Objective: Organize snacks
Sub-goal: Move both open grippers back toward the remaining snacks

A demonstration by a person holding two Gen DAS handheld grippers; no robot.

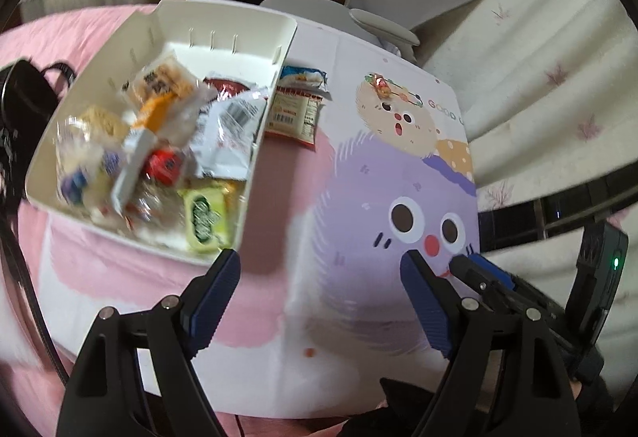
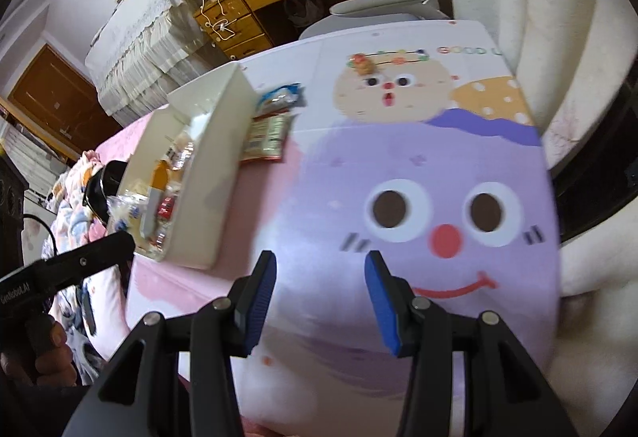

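White plastic bin, left wrist view: the white rectangular plastic bin (image 1: 255, 142) fills the left half of the frame, already heaped with wrapped snacks, a yellow-green packet (image 1: 205, 215) lying nearest its front corner.
Loose snacks, left wrist view: a red-and-white printed snack packet (image 1: 295, 114) lies on the table just beside the bin's right wall, upper centre of the frame; a blue-and-white wrapped packet (image 1: 303, 77) touches its far end. A small red-and-gold wrapped candy (image 1: 382, 88) sits well apart, upper right of centre.
Left gripper (image 1: 321, 269): lower centre of the frame, jaws spread wide and holding nothing, above the cartoon-printed table cover (image 1: 359, 197).
Right gripper, left wrist view: its blue tips (image 1: 478, 269) poke in at lower right.

Right wrist view, bin: the same bin (image 2: 223, 158) stands at centre left, seen along its side wall.
Right wrist view, snacks: the printed packet (image 2: 266, 137) and blue packet (image 2: 281, 96) lie beside that wall; the candy (image 2: 362, 64) sits at upper centre.
Right gripper (image 2: 321, 273): bottom centre, jaws parted and empty, over the purple cartoon face.
Left gripper's arm: enters at the left edge.

Doing the step well: three items seem left outside. The flat packet probably wants a low approach, pinching one raised edge, since it lies tight against the bin wall; the candy needs a centred, narrow pinch.
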